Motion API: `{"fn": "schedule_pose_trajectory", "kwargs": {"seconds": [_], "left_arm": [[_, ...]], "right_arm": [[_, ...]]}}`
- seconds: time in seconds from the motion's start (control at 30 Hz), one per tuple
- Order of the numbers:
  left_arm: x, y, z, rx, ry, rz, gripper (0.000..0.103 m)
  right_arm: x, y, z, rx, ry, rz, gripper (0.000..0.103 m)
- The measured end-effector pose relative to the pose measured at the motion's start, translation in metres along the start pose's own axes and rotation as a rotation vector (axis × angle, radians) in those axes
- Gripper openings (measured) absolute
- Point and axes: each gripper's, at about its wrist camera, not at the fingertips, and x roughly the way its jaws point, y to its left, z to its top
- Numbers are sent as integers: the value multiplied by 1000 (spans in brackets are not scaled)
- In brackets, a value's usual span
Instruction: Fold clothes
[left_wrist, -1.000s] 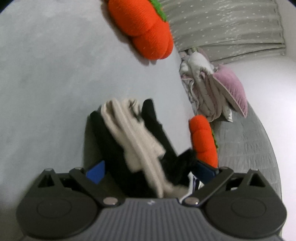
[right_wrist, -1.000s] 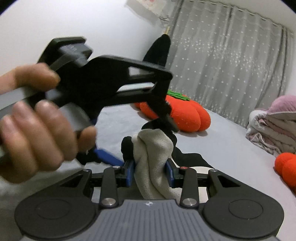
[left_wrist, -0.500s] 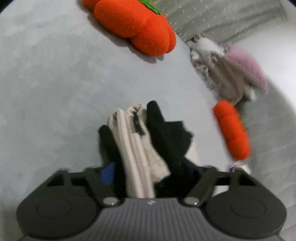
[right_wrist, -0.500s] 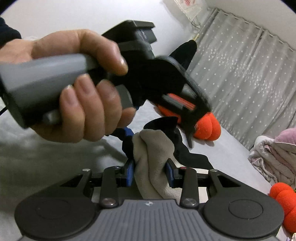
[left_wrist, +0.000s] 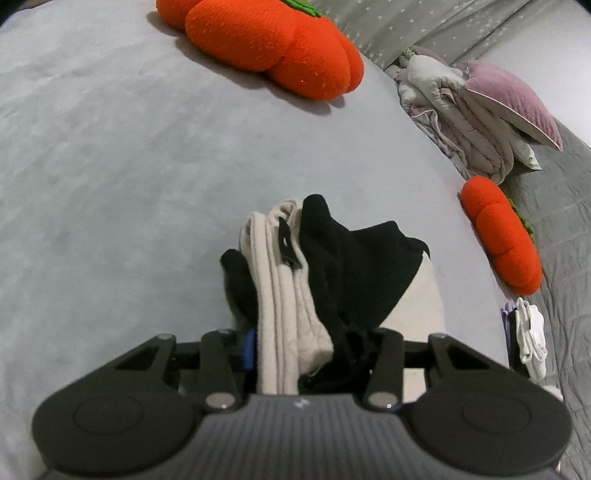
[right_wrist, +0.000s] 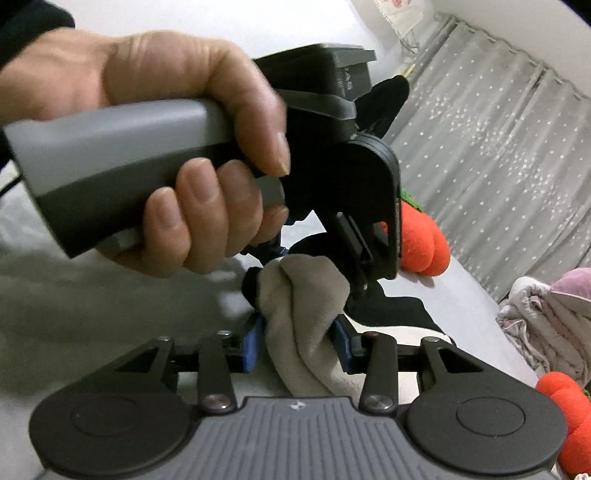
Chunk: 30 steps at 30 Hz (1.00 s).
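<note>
Left wrist view first: the left claw (left_wrist: 295, 347) was clamped on a bunched garment (left_wrist: 295, 280), a soft fleecy piece in cream and black, gathered into thick ribbed folds between the blue-padded fingers. A small black tag showed on the cream folds. The garment hung over the bed (left_wrist: 110, 166), whose grey-blue cover looked smooth and faintly napped. At the far edge lay a big orange plush pumpkin (left_wrist: 280, 48), lobed and nubbly, with a green top. To the right sat a smaller orange plush (left_wrist: 502, 236), a crumpled pale quilt (left_wrist: 465, 125) with a mauve ribbed pillow (left_wrist: 517, 99) on it, and a little heap of white fabric (left_wrist: 528, 332) on a grey quilted blanket (left_wrist: 561, 258).

Right wrist view next: the right claw (right_wrist: 295, 343) was closed on the same garment (right_wrist: 303, 314), the cream fleece pinched into a rounded wad between its blue pads, black cloth trailing behind. Just above, a hand (right_wrist: 177, 155) gripped the grey handle of the left claw (right_wrist: 354, 273), whose black fingers bit into the cloth from above. Behind, the grey curtain (right_wrist: 498, 140) with pale speckles hung in soft pleats.
</note>
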Motion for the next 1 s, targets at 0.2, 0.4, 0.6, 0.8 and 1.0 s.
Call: {"fn": "schedule_pose_trajectory", "kwargs": {"seconds": [0.2,0.4,0.6,0.8,1.0], "left_arm": [[0,-1,1,10,8,14,41],[0,1,-1,-3,11,8,41],[0,6,-1,-24,17,-3,41],[1,5,0,-19,19,-1,41],[2,3,-1,-4,16,10,42]], "right_arm": [[-28,-63,-13,325,44,139,41],[-38,-171,-78,1011,55,158,49],[-14,-196,-145,1457,101,337,49],[5,-193,-163,1564,94,444,53],[21,-194,-162,1591,79,463,53]]}}
